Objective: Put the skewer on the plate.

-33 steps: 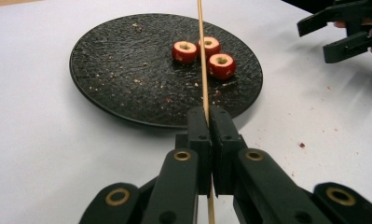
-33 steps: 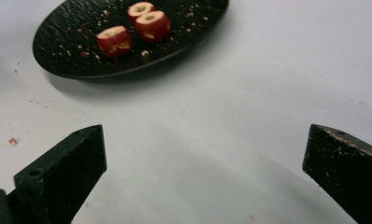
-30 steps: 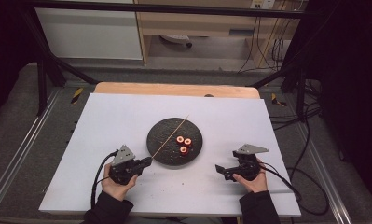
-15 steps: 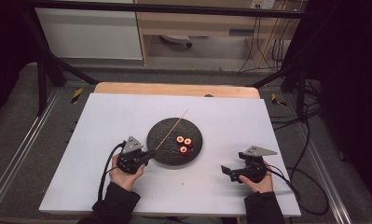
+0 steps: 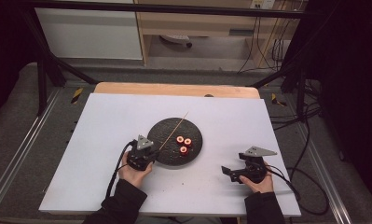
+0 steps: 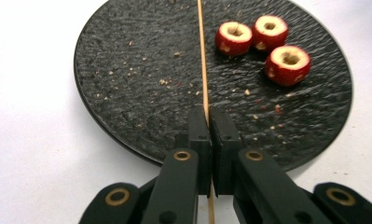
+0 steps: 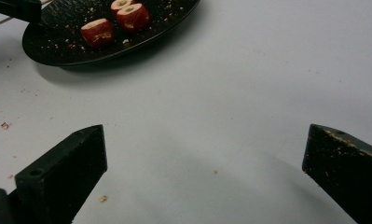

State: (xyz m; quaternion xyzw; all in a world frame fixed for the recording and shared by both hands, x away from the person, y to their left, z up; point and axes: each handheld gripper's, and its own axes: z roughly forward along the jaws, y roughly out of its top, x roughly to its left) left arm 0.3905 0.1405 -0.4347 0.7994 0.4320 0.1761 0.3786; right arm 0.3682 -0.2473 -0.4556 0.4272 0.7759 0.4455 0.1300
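1. White table [image 5: 104, 140] lies bare around my right hand-held gripper [image 7: 204, 172], jaws spread wide, well apart from the black plate [image 5: 193, 128]; its near rim sits under my left hand-held gripper [image 6: 208, 126].
2. My left hand-held gripper is clamped on the wooden skewer [image 6: 202, 60], lying across the plate beside three red fruit pieces [image 6: 263, 42].
3. Since a second ago, my left has moved onto the skewer; my right drew back.

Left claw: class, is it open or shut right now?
Shut. In the left gripper view the left claw has its two jaws pressed together on the skewer, which runs out over the plate.
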